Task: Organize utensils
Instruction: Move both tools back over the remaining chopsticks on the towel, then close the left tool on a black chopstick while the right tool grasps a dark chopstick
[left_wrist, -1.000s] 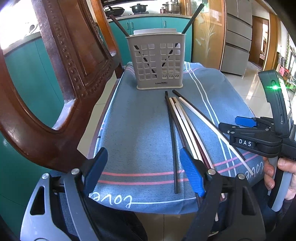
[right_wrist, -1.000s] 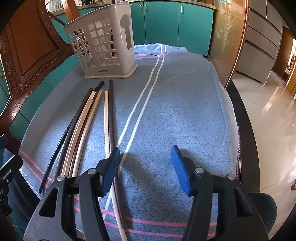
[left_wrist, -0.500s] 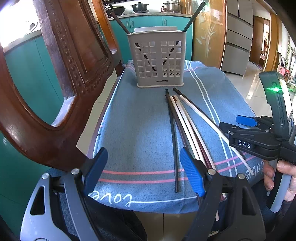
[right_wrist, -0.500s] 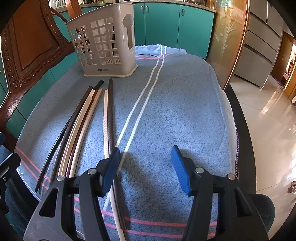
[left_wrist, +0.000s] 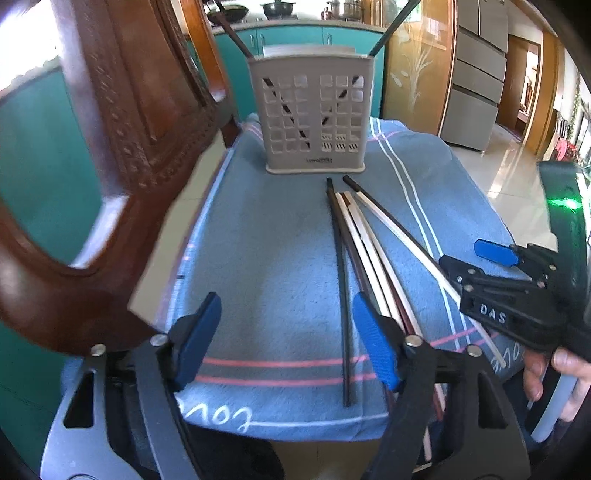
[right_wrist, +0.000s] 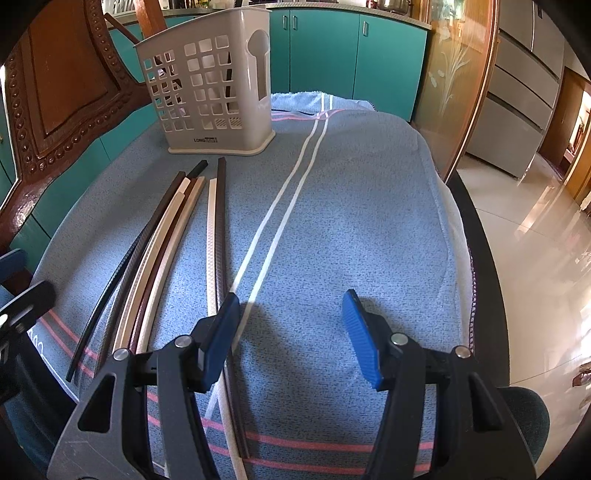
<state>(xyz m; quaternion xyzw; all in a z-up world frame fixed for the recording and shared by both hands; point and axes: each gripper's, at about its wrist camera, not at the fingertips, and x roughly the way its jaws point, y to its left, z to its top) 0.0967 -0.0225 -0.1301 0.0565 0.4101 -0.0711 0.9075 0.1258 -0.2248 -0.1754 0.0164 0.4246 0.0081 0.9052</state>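
A beige perforated utensil holder stands upright at the far end of the blue towel; it also shows in the right wrist view. Two dark chopsticks lean inside it. Several loose chopsticks, black, brown and cream, lie side by side on the towel in front of it, also in the right wrist view. My left gripper is open and empty above the towel's near edge, left of the chopsticks. My right gripper is open and empty, just right of the chopsticks' near ends.
A carved wooden chair back rises close on the left of the towel. Teal cabinets stand behind. The towel's right side falls off toward a tiled floor.
Both grippers have moved slightly forward toward the holder, which looks nearer. Both stay open and empty. The chopsticks have not moved.
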